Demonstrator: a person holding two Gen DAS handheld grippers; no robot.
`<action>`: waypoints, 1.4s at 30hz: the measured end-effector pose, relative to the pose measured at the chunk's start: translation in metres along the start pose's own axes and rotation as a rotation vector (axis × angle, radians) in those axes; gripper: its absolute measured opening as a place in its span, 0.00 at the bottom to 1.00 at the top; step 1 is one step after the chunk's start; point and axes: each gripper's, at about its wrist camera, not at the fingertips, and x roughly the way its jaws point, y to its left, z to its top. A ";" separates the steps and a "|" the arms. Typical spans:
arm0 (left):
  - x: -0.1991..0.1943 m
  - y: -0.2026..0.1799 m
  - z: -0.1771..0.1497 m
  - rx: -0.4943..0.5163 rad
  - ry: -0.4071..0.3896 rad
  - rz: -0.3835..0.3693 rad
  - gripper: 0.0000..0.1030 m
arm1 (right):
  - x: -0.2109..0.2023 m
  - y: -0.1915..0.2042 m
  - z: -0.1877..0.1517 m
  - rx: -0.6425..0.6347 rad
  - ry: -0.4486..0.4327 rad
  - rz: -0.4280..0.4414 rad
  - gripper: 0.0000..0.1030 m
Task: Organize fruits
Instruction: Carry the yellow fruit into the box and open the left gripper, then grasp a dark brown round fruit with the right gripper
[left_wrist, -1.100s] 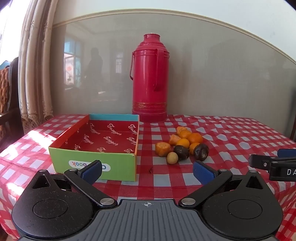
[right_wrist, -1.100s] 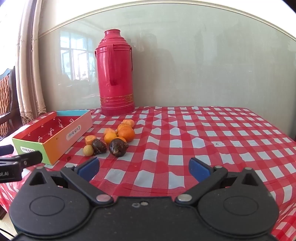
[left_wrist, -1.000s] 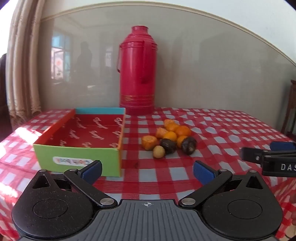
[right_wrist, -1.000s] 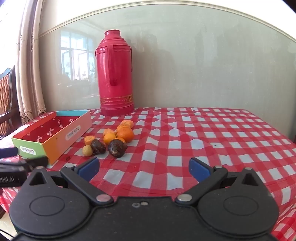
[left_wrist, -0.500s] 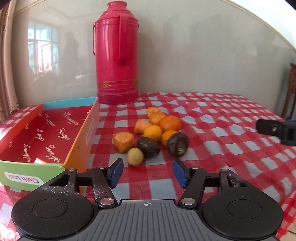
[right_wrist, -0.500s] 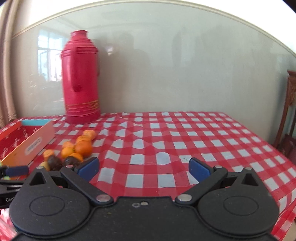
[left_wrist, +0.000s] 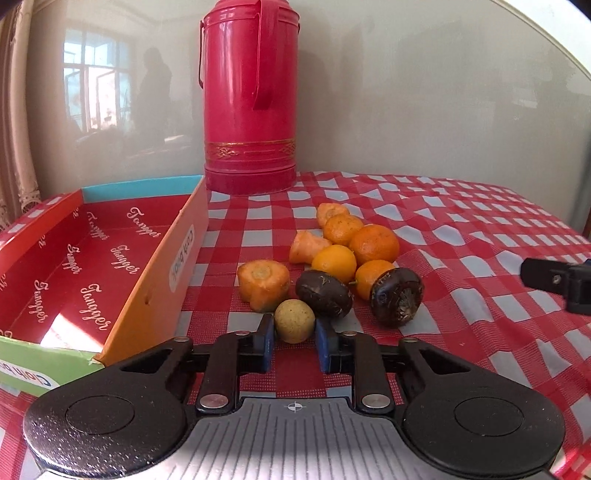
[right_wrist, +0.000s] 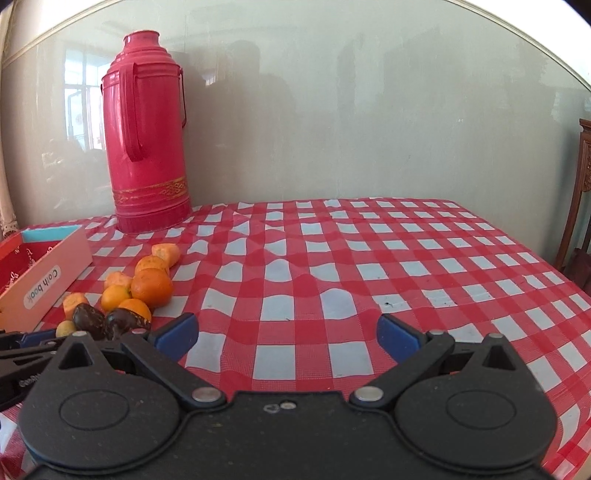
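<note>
A pile of fruit lies on the checked cloth: mandarins (left_wrist: 373, 243), carrot chunks (left_wrist: 263, 282), two dark round fruits (left_wrist: 324, 298) and a small yellow-green fruit (left_wrist: 294, 321) at the front. My left gripper (left_wrist: 294, 334) is low over the cloth, its jaws closing on the small yellow-green fruit, with a blue pad pressed on each side. To the left stands the cardboard box (left_wrist: 162, 280) with a red inside and nothing in it. My right gripper (right_wrist: 288, 336) is open over bare cloth, right of the pile (right_wrist: 151, 288).
A tall red thermos (left_wrist: 251, 99) stands behind the pile by the wall. The right gripper's tip (left_wrist: 561, 282) shows at the right edge of the left wrist view. A wooden chair (right_wrist: 580, 206) stands beyond the table's right edge.
My left gripper moved forward to the pile and its wide jaws closed around the small yellow-green fruit. The right gripper shifted right and forward, staying open.
</note>
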 end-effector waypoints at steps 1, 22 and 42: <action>-0.003 0.000 0.000 0.001 -0.007 -0.004 0.23 | 0.001 0.001 0.000 -0.007 0.002 -0.004 0.94; -0.074 0.082 0.013 -0.049 -0.201 0.147 0.23 | -0.010 0.065 0.003 -0.032 -0.052 0.092 0.94; -0.101 0.123 -0.004 -0.041 -0.191 0.280 1.00 | -0.001 0.089 -0.012 -0.145 0.040 0.156 0.94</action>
